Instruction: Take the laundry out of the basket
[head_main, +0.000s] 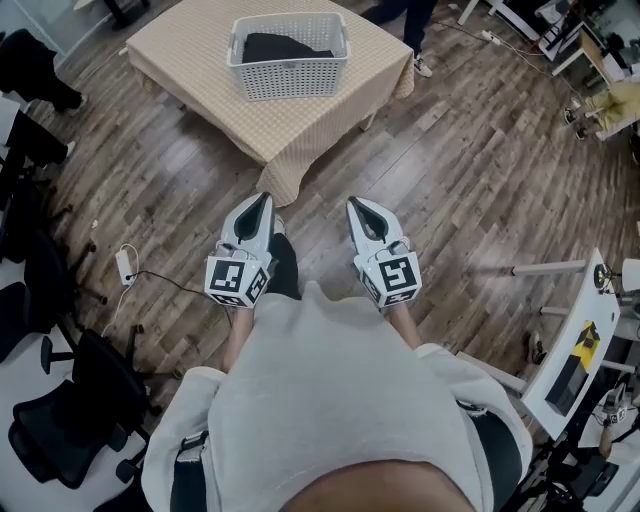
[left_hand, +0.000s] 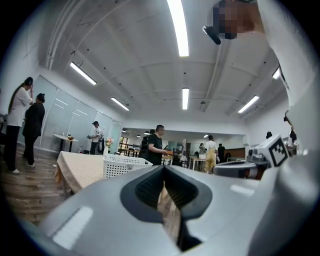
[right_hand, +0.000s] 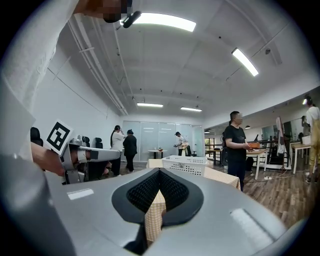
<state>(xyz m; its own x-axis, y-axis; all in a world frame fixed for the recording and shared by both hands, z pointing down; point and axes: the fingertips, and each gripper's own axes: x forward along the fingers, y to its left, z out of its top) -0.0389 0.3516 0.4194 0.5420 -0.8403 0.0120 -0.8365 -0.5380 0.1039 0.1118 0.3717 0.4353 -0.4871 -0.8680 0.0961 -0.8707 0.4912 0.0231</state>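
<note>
Head view: dark laundry (head_main: 285, 46) lies in the basket (head_main: 292, 78) on the table (head_main: 190, 60), its long axis apparently left to right along the basket. Well apart from it, the left gripper (head_main: 264, 199) and right gripper (head_main: 354, 203) point toward it, jaws pressed together on nothing.

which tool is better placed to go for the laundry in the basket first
Left, marginally. The basket with the dark laundry sits ahead and slightly left of centre, more in line with the left tool than the right tool. Both are shut, empty and short of the table.
</note>
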